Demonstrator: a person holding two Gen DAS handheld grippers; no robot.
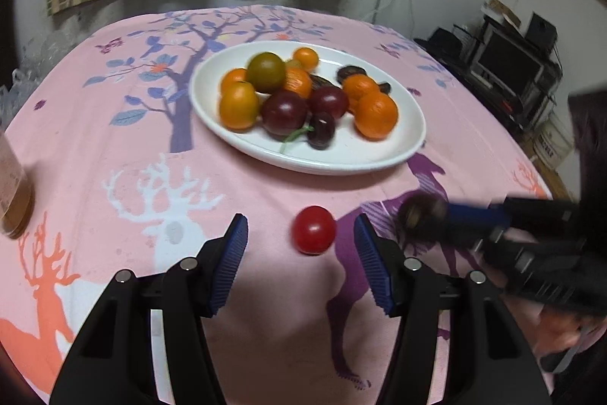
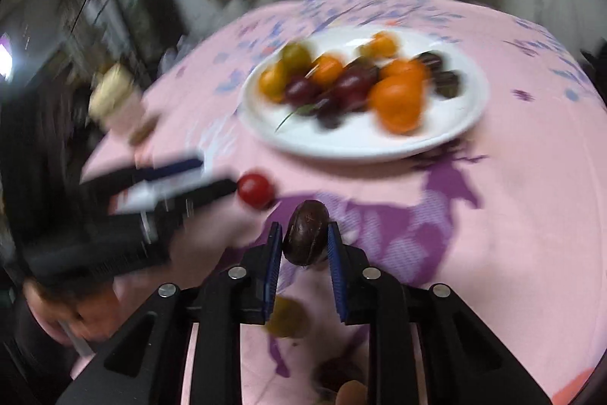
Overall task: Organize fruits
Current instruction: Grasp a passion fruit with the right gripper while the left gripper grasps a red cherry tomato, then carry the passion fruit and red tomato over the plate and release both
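Right gripper (image 2: 305,240) clamps dark fruit (image 2: 306,238); left gripper (image 1: 301,234) agape

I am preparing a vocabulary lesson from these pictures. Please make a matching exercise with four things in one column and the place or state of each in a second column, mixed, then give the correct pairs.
Things:
1. red tomato
2. dark brown fruit
3. green fruit
4. left gripper

Places or states:
A. on the white plate, among orange fruits
B. open, holding nothing
C. alone on the pink tablecloth
D. held between the fingers of the right gripper

Pairs: 1-C, 2-D, 3-A, 4-B
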